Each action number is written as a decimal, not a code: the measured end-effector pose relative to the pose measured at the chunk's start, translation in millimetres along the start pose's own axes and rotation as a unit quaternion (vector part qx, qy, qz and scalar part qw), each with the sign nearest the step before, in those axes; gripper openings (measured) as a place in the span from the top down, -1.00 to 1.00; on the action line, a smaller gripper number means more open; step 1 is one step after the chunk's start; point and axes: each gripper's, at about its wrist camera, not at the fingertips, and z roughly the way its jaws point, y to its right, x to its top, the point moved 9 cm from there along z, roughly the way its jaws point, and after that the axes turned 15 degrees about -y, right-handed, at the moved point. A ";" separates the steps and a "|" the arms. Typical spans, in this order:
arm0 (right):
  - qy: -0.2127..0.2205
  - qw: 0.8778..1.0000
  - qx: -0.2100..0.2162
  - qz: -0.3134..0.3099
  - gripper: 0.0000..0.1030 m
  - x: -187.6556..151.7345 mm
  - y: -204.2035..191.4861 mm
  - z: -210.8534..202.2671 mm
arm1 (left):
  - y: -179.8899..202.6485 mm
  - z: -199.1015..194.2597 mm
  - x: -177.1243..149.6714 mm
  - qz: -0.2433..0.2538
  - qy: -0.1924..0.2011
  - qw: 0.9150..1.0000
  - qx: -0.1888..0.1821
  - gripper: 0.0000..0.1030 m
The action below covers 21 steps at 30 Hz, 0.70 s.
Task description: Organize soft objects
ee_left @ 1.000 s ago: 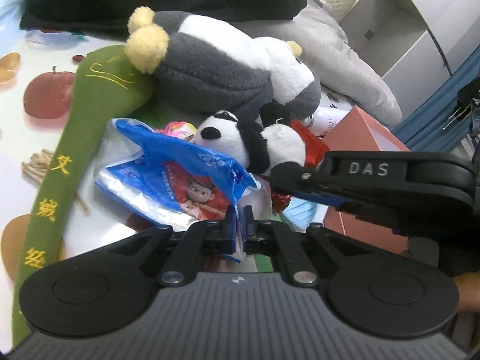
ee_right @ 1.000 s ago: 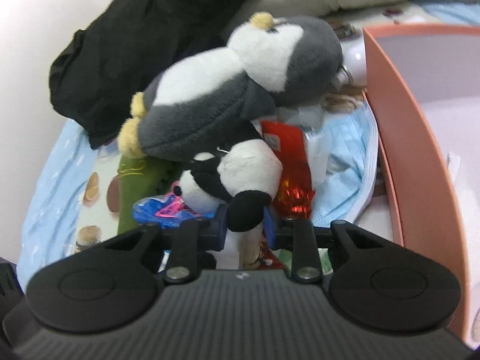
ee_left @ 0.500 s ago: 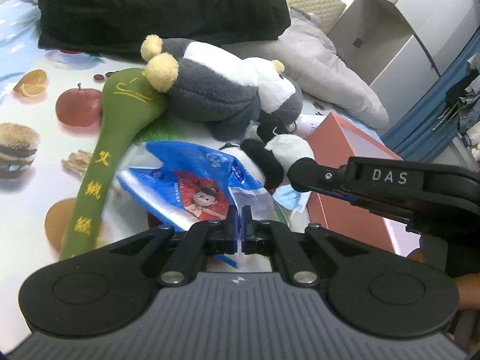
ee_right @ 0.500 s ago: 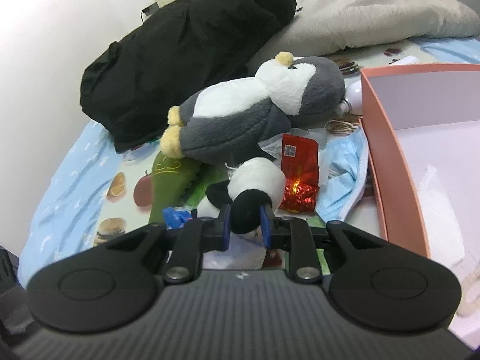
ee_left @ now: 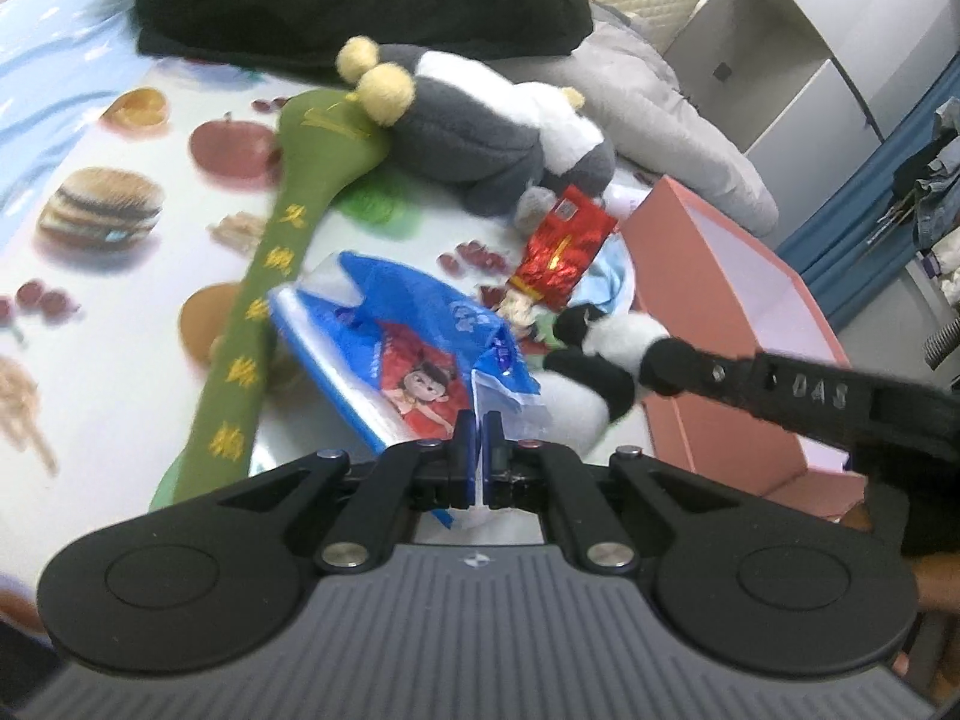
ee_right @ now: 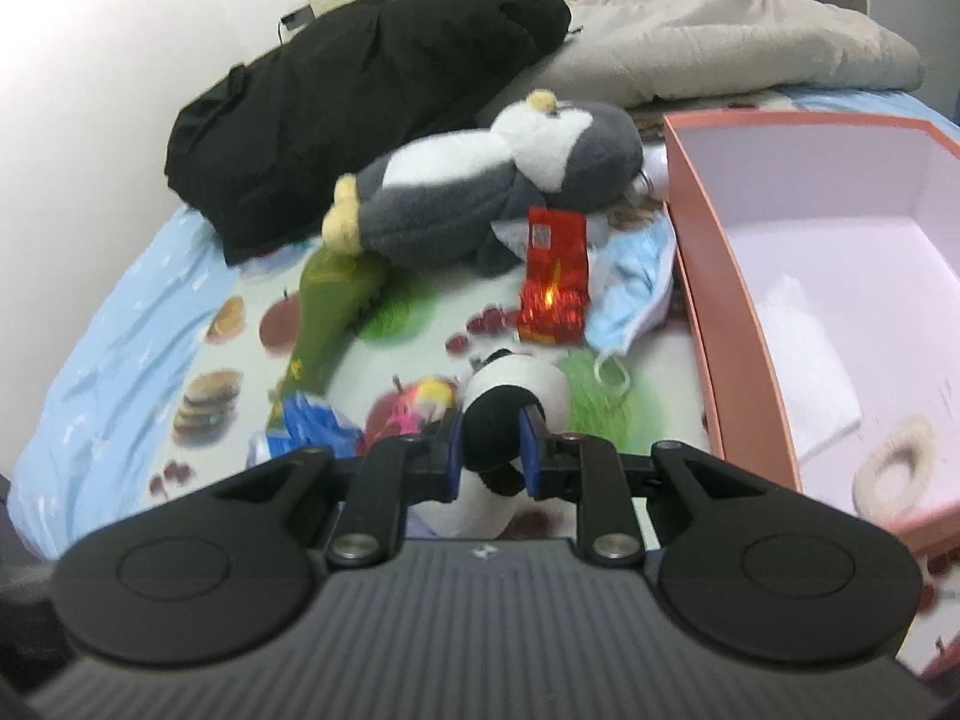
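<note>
My left gripper [ee_left: 479, 444] is shut on the edge of a blue plastic packet [ee_left: 414, 354] with a cartoon child on it and holds it above the bed. My right gripper [ee_right: 491, 441] is shut on a black limb of a small panda plush [ee_right: 516, 390] and holds it lifted; the plush also shows in the left wrist view [ee_left: 606, 354]. A large grey and white penguin plush [ee_right: 498, 192] lies behind, partly on a long green cushion [ee_left: 282, 276]. A pink open box [ee_right: 840, 276] stands to the right.
A red foil packet [ee_right: 555, 276] and a blue face mask [ee_right: 636, 288] lie by the box's left wall. White soft items [ee_right: 804, 354] lie in the box. A black coat [ee_right: 360, 84] and a grey quilt [ee_right: 738, 42] are at the back. The bed sheet [ee_left: 102, 216] has fruit prints.
Both grippers have lifted and drawn back from the pile. The panda plush has come away from the penguin and moved right toward the box. The blue packet has risen with the left gripper.
</note>
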 end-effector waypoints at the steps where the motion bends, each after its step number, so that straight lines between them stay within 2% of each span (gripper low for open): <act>1: -0.004 1.000 -0.001 -0.001 0.55 -6.4 -0.2 0.7 | -3.2 -1.0 -3.6 -0.004 -0.003 1.000 0.001 0.96; 7: -0.018 1.000 -0.015 -0.011 0.54 -40.7 1.6 0.1 | -24.6 -8.3 -22.7 -0.035 -0.013 0.999 0.004 0.95; 13: -0.020 1.000 -0.021 0.007 0.48 -53.4 9.5 -5.1 | -28.1 -11.3 -31.8 -0.047 -0.013 0.999 -0.004 0.94; 17: -0.026 0.999 -0.025 0.026 0.33 -60.0 16.9 -5.6 | -26.0 -10.2 -34.3 -0.052 -0.018 0.998 -0.013 0.92; 19: -0.031 0.999 -0.019 0.037 0.27 -64.9 20.4 -5.1 | -25.0 -10.1 -35.8 -0.055 -0.018 0.998 -0.016 0.85; 21: -0.037 0.998 -0.019 0.051 0.14 -70.5 24.3 -4.4 | -24.8 -10.3 -37.0 -0.058 -0.017 0.998 -0.020 0.66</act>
